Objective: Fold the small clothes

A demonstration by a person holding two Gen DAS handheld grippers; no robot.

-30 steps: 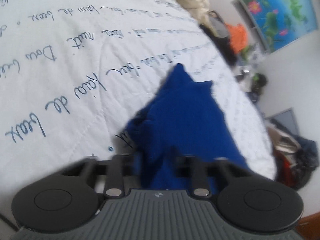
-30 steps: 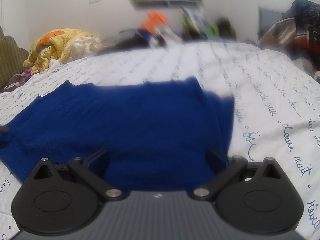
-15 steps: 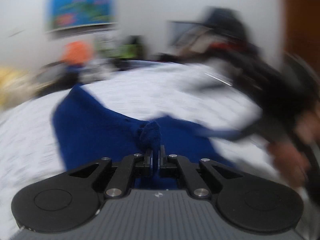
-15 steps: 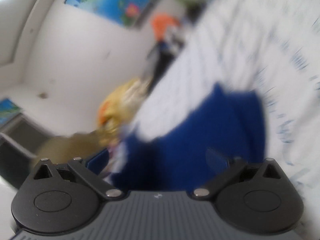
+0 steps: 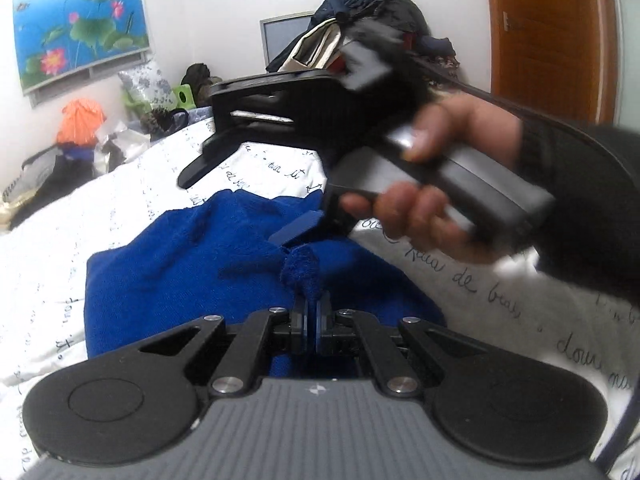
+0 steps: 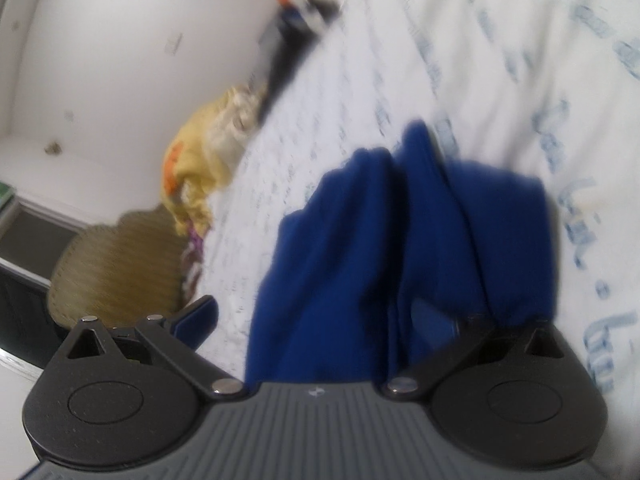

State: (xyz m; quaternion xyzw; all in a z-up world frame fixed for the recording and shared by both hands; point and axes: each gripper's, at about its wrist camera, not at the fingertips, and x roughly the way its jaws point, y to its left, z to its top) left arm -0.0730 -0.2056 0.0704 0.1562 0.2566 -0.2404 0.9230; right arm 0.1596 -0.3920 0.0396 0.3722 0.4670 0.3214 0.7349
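Observation:
A small royal-blue garment (image 5: pixel 192 264) lies on the white quilt with handwritten script (image 5: pixel 48 248). My left gripper (image 5: pixel 311 318) is shut on a pinched tuft of the blue cloth, which sticks up just past the fingertips. In the left wrist view, a hand holds my right gripper (image 5: pixel 256 192) over the garment's far edge, its fingers spread wide. In the blurred right wrist view, my right gripper (image 6: pixel 320 322) is open above the bunched blue garment (image 6: pixel 400 248), with folds running lengthwise between its fingers.
A lotus picture (image 5: pixel 76 20) hangs on the far wall. Clutter with an orange item (image 5: pixel 80 120) sits past the bed's far edge. A clothes pile (image 5: pixel 372 28) and a wooden door (image 5: pixel 548 36) are at right. A yellow bundle (image 6: pixel 200 160) lies at the bed's left.
My left gripper has closed on the blue cloth and swung round towards the room. My right gripper has tilted and moved over the garment, still open.

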